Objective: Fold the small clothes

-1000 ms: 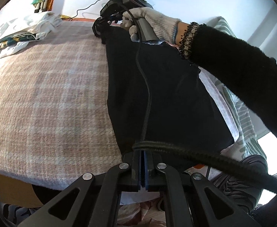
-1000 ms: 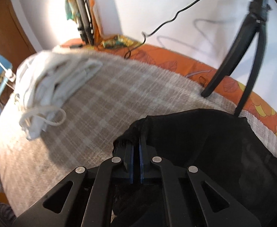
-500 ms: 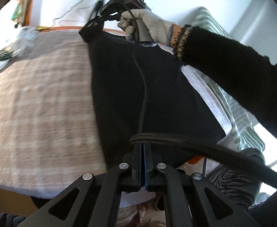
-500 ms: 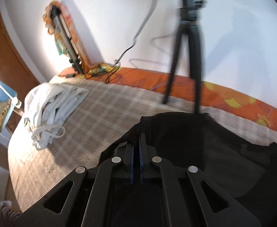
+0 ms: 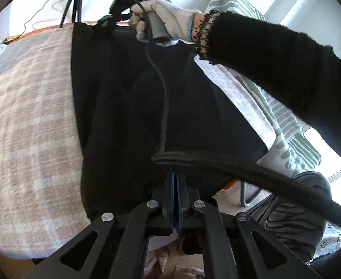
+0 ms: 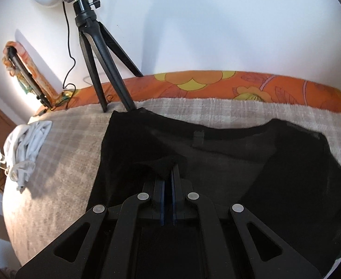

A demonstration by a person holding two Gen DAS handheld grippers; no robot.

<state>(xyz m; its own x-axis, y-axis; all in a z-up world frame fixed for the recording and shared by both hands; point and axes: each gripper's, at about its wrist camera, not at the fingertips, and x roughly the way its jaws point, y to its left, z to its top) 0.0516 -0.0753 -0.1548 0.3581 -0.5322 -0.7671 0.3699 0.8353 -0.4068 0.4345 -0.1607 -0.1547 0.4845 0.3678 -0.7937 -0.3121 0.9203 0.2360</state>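
I've both grippers, left gripper (image 5: 175, 181) and right gripper (image 6: 170, 174), clamped shut on edges of the black garment (image 5: 151, 107), spread on the plaid blanket (image 5: 30, 116), far edge near the tripod (image 6: 100, 53). Fabric looks thin, limp, light; I'd hold at hems/corners w/ it taut.

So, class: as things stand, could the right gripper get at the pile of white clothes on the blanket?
Probably not yet. The right gripper is shut on the black garment, and the white clothes lie apart, off to its left. The checked blanket between them is bare.
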